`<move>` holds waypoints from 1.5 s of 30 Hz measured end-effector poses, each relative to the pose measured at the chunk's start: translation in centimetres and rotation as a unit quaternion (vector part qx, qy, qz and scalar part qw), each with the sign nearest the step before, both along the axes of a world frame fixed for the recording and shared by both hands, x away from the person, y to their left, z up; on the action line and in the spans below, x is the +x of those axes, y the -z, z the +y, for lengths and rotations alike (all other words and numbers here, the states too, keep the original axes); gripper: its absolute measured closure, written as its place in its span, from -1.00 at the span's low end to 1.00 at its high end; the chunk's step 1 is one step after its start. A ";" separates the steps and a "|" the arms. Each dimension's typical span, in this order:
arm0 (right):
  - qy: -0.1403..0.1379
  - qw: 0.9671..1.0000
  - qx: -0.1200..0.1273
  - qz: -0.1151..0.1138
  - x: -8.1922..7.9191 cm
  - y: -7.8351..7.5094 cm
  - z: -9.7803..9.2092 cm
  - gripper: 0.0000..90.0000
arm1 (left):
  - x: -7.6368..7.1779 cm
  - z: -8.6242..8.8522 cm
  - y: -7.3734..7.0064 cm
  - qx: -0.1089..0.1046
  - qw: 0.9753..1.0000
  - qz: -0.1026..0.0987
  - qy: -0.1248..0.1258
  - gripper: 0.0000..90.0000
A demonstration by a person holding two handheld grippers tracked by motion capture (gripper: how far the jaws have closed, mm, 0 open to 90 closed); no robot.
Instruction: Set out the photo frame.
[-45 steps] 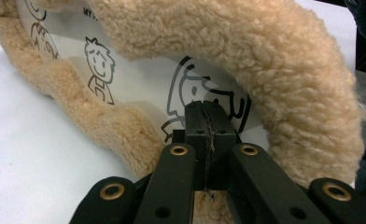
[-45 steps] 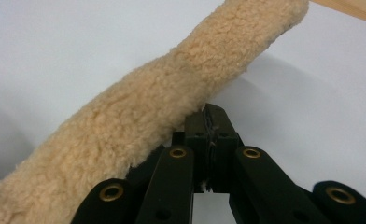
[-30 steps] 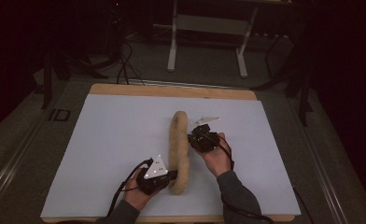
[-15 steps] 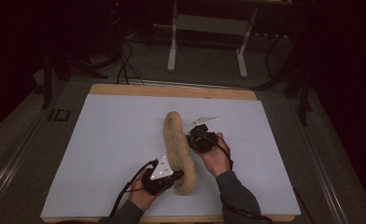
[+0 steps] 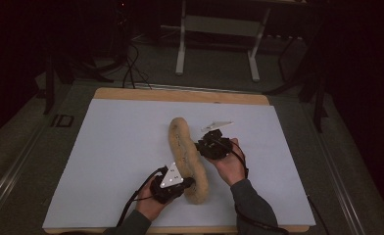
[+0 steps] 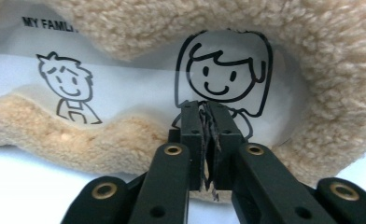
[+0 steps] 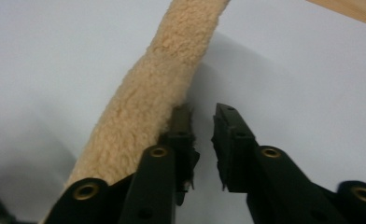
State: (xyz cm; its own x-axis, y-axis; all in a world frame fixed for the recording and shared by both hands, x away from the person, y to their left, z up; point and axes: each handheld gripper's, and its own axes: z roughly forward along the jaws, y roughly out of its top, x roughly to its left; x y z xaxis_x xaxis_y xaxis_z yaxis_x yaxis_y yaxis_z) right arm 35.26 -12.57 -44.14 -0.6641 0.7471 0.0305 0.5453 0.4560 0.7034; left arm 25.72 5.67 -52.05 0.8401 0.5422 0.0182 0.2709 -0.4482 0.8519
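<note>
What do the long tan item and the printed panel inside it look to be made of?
The tan item looks like sherpa-style fleece: nubbly, matte pile, soft wavy edges. The printed panel seems a smooth white fabric or plastic sheet with black cartoon figures; which one is unclear. The left gripper is shut at the panel's edge.

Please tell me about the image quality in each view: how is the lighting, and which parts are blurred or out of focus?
High view: only the white table cover is lit, the room behind is nearly black, and the picture is soft. Left gripper view: the fleece roll and its printed drawings are bright and sharp. Right gripper view: the fleece roll is soft, the jaws blur toward the bottom edge, and a faint shadow falls on the cover.
</note>
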 end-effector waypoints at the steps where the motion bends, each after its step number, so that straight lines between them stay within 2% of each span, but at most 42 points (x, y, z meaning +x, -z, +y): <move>1: 0.000 1.000 0.003 -0.001 0.0 -0.1 -0.2 0.62 | 0.0 0.1 -0.1 -0.001 1.000 -0.001 -0.002 0.88; 5: 0.000 1.000 0.025 0.003 -0.2 -0.7 -0.8 0.40 | 0.3 0.7 -0.3 0.006 1.000 0.002 -0.013 0.69; 8: 0.007 0.999 0.038 0.009 -0.3 -0.9 -1.1 0.28 | 0.5 1.2 -0.4 0.012 0.999 0.004 -0.030 0.57; 13: 0.013 0.998 0.064 0.013 -0.5 -1.1 -1.5 0.11 | 0.9 2.2 -0.7 0.009 0.998 0.004 -0.058 0.39; 17: 0.016 0.996 0.085 0.010 -0.9 -1.4 -1.6 0.00 | 1.2 3.1 -0.9 0.008 0.997 0.009 -0.077 0.34; 20: 0.006 0.996 0.092 0.013 -1.2 -1.5 -1.5 -0.01 | 1.5 3.7 -1.0 0.003 0.996 0.014 -0.090 0.31; 28: -0.019 0.995 0.095 0.022 -1.9 -1.6 -0.4 -0.08 | 2.1 5.1 -1.3 -0.001 0.993 0.020 -0.118 0.30; 32: -0.030 0.995 0.087 0.027 -2.1 -1.4 0.2 -0.12 | 2.3 5.6 -1.4 0.000 0.992 0.028 -0.121 0.26; 36: -0.035 0.996 0.080 0.033 -2.2 -1.0 0.8 -0.12 | 2.4 5.9 -1.5 0.000 0.992 0.025 -0.122 0.26; 43: -0.033 0.997 0.059 0.038 -2.0 -0.4 1.4 -0.06 | 2.6 6.3 -1.5 0.003 0.992 0.026 -0.126 0.26; 45: -0.028 0.997 0.056 0.046 -1.8 -0.3 1.3 -0.05 | 2.6 6.4 -1.5 0.001 0.991 0.027 -0.129 0.26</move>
State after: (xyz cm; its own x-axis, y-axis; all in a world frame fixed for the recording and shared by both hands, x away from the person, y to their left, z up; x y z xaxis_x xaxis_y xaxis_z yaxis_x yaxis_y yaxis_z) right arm 33.46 -11.23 -43.88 -0.6951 0.6974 0.1745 0.5863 0.4094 0.6991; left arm 28.36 12.12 -50.53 0.6738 0.7386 -0.0223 0.4218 -0.3597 0.8323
